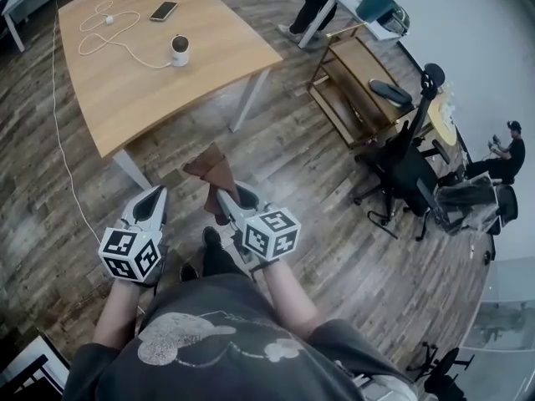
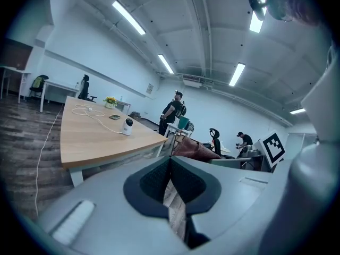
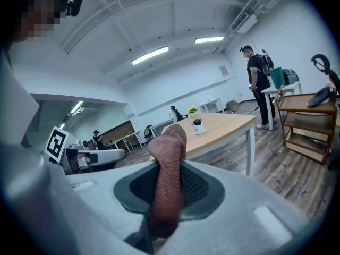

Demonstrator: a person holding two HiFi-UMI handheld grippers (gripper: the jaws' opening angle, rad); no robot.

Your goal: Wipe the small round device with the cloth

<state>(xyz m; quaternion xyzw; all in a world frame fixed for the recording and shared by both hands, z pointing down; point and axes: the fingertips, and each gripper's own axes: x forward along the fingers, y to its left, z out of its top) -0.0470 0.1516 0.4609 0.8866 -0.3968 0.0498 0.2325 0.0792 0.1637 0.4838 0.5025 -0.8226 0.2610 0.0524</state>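
Your right tool [image 1: 230, 197] clamps the brown cloth [image 1: 213, 170] and your left tool [image 1: 156, 195] is closed on nothing, both well short of the tabletop [image 1: 142, 90]; the small round device [image 1: 180, 50] stands on that tabletop, so wiping looks wholly undone.

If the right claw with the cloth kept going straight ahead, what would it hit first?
Likely the wooden table, near the small round device; depth is hard to judge.
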